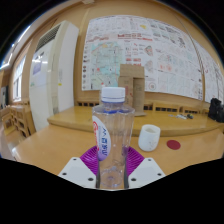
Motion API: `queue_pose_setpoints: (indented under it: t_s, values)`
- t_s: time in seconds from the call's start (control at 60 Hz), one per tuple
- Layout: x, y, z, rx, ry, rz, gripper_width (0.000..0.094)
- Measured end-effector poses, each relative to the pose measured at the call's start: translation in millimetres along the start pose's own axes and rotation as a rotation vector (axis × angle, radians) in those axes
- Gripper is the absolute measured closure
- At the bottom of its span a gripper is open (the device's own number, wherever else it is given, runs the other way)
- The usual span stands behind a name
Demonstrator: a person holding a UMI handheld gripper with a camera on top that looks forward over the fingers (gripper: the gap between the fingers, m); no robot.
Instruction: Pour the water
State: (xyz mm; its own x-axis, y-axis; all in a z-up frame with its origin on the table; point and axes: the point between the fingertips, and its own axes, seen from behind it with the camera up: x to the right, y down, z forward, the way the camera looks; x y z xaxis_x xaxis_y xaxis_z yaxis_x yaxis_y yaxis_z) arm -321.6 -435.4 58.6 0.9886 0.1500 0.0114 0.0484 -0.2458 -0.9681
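Water bottle (112, 135) seen upright between gripper (112, 165) fingers, cap on, pads pressed to both sides: judged held. White cup (149, 137) noted on table (60, 145) just beyond, right of bottle. Advice: bottle kept vertical until over cup, cap dealt with first, tilt applied slowly.

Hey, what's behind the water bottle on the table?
Behind the water bottle, held between the tongs, stands a brown cardboard box; a white cup sits off to one side. The bottle hides the box's lower part and the table directly behind.
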Motion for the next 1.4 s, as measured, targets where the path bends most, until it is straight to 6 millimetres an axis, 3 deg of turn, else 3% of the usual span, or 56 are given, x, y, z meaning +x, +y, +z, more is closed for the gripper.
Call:
queue_pose_setpoints:
  t_s: [0.067,0.2,0.233,0.35,0.467,0.55,0.633,0.767,0.9,0.95,1.017,1.133,1.2,1.267,1.4]
  values:
    - [-15,-28,-3,0.035,-0.051,0.058,0.0628]
    - [-31,-107,-3,0.125,-0.19,0.319,0.0627]
    - [-43,-129,1,0.149,-0.229,0.405,0.0629]
    - [-45,-197,13,0.216,-0.425,0.776,0.0628]
    - [-39,-245,27,0.252,-0.631,1.219,0.063]
    - [-4,-251,54,0.282,-0.731,1.516,0.063]
    - [23,-243,78,0.31,-0.75,1.756,0.063]
    - [59,-208,113,0.33,-0.754,2.041,0.0629]
    - [77,-171,142,0.311,-0.705,2.227,0.0629]
    - [78,-162,142,0.314,-0.699,2.244,0.0631]
    - [82,-165,147,0.287,-0.701,2.232,0.0629]
    - [71,-187,139,0.229,-0.722,2.108,0.0631]
    - [65,-205,124,0.213,-0.725,1.902,0.0632]
    - [62,-236,120,0.22,-0.671,1.616,0.063]
    - [96,-285,98,0.325,-0.527,1.091,0.0628]
